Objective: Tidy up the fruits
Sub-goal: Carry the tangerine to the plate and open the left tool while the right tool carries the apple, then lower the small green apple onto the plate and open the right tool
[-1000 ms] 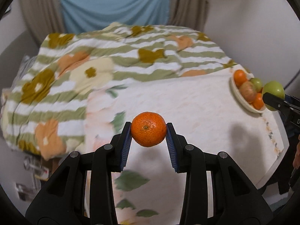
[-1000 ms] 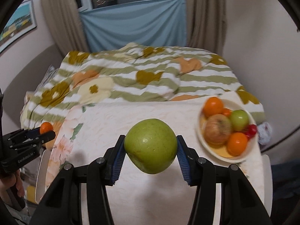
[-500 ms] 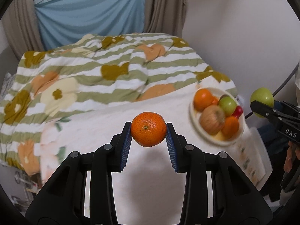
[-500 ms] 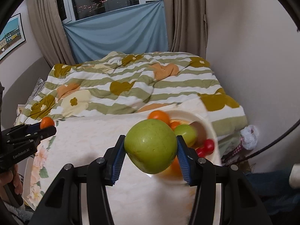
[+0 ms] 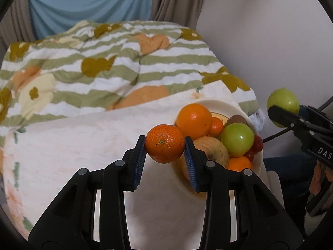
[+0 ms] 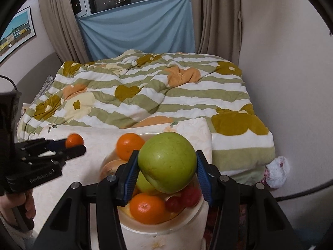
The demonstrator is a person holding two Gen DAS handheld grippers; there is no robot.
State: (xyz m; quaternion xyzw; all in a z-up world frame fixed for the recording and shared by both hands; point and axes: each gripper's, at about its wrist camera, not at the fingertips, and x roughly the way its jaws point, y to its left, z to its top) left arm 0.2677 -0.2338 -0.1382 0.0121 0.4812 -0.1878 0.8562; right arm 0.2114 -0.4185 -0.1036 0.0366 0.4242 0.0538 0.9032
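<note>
Gripped between the blue pads of the left gripper [image 5: 164,146] is a small tangerine [image 5: 165,143], held clear of the table [image 5: 83,145] and just left of the white fruit plate [image 5: 226,106]. From the right wrist view the same gripper comes in from the left edge, its black fingers pinching the tangerine, with a hand [image 6: 25,204] wrapped around the handle below it. The table wears a pale cloth with a faint flower print, and behind it lies a bed under a green-striped quilt [image 6: 145,91] with orange and mustard flowers. On the plate sit a large orange [image 5: 194,120], a smaller orange tucked behind it, a tan round fruit [image 5: 214,151], a green apple on the plate [image 5: 237,139], some small red fruits [image 5: 257,143] and another orange at the near rim. Right of the plate, the right gripper [image 6: 167,170] has its pads pressed on a big green apple [image 6: 167,162], which in its own view hangs above the plate and hides part of the pile. Seen from the left wrist, that apple and the black jaws around it are off past the plate's right rim, by the wall. A crumpled white bag [image 6: 276,171] lies on the floor at the bed's corner.
</note>
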